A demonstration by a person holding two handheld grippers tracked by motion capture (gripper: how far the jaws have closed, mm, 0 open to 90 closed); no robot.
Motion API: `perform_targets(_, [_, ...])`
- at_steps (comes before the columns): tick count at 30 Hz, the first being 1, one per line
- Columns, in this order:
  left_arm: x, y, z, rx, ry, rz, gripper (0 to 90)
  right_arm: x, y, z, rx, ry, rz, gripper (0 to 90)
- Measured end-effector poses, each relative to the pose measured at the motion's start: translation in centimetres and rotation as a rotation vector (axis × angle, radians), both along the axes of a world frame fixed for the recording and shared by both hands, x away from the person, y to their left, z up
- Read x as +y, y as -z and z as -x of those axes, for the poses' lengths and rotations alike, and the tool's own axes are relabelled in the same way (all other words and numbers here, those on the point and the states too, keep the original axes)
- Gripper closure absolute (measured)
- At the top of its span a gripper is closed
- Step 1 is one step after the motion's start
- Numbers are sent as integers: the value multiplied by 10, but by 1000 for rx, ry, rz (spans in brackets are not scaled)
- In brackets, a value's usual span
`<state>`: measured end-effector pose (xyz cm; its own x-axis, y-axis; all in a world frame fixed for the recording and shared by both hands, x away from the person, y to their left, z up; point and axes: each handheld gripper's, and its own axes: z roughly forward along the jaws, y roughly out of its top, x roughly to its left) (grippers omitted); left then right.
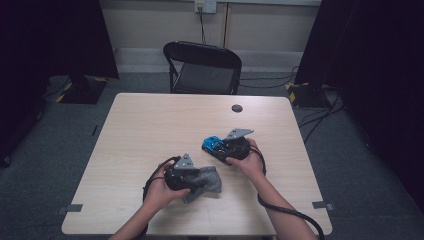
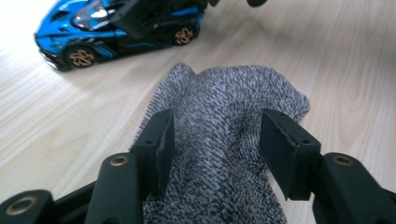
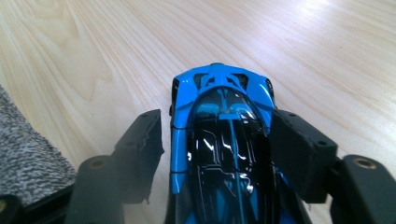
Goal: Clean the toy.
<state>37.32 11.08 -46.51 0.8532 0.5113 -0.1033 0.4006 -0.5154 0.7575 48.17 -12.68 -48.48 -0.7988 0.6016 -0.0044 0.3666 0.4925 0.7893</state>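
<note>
- The blue toy sports car [image 3: 224,140] sits on the wooden table [image 1: 150,125] right of centre, its length running between the jaws of the right gripper [image 1: 231,149]. In the right gripper view a clear gap shows at the left pad and the right pad stands close to the body without visibly pressing, so I read it as open around the car, not gripping.
- The car looks hard, glossy and light; its lacquered flanks may slip, so the flat sides between the wheels seem the safest hold.
- The grey knitted cloth [image 2: 224,140] lies bunched near the table's front edge, just left of the car. The left gripper [image 1: 192,177] straddles it with jaws part open, pads standing off the fabric.
- The cloth is soft and limp; a pinch on a raised fold should lift it, though it will sag and drag.
- Open tabletop lies left and beyond; the front edge is near. The 2 grippers work close together.
</note>
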Motion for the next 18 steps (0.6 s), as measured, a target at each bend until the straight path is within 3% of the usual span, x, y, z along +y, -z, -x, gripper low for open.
perform_targets(2, [2,-3,1,-7,-6,14,455,-3,-2,0,-5,-11,-14,363])
perform_targets(5, [6,-8,0,-23,-13,26,445,-7,-10,3,4,-26,-105,352])
perform_targets(10, [19,-15,-5,-38,-54,48,410,-6,-22,12,-9,-103,-88,349])
perform_targets(13, [29,-17,-8,-38,-86,63,389,-3,-24,22,6,-157,-108,350])
perform_targets(15, [36,-18,-11,-28,-115,73,355,-1,-25,30,49,-201,-160,364])
perform_targets(18, [44,-18,-14,-26,-150,80,339,4,-27,42,65,-254,-169,383])
